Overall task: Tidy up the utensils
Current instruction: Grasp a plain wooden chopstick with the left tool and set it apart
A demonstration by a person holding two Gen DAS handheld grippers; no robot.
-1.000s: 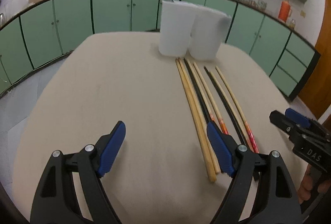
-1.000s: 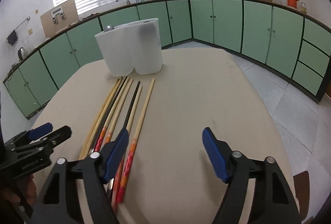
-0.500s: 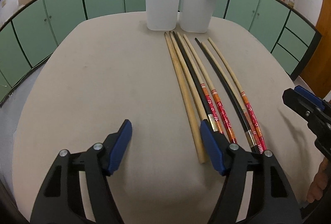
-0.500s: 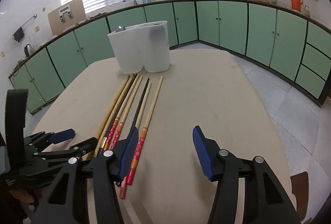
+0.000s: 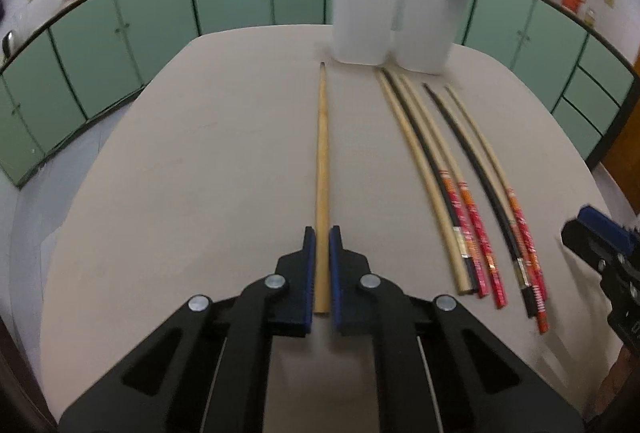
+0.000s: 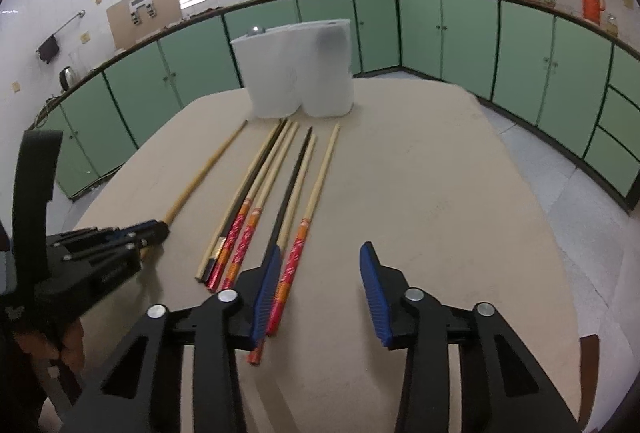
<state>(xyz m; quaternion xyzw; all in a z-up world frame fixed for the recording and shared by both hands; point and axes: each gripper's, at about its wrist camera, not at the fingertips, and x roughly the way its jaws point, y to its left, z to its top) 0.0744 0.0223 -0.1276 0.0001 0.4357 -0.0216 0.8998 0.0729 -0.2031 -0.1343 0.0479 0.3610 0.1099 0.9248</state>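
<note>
My left gripper (image 5: 322, 233) is shut on the near end of a plain wooden chopstick (image 5: 322, 161), which points away toward the white utensil holder (image 5: 394, 29). The chopstick also shows in the right wrist view (image 6: 208, 169), with the left gripper (image 6: 154, 229) at its near end. Several more chopsticks (image 5: 460, 185), wooden, black and red-handled, lie side by side to its right. My right gripper (image 6: 318, 273) is open over the table, its left finger (image 6: 266, 293) above the red-handled chopsticks (image 6: 294, 257). The white holder (image 6: 298, 81) stands at the far end.
The beige table (image 6: 440, 193) has rounded edges. Green cabinets (image 6: 520, 49) ring the room, with floor to the right (image 6: 592, 217). The right gripper shows at the right edge of the left wrist view (image 5: 600, 245).
My left gripper has shut on the leftmost wooden chopstick and pulled it left, away from the row. The right gripper has narrowed slightly but stays open.
</note>
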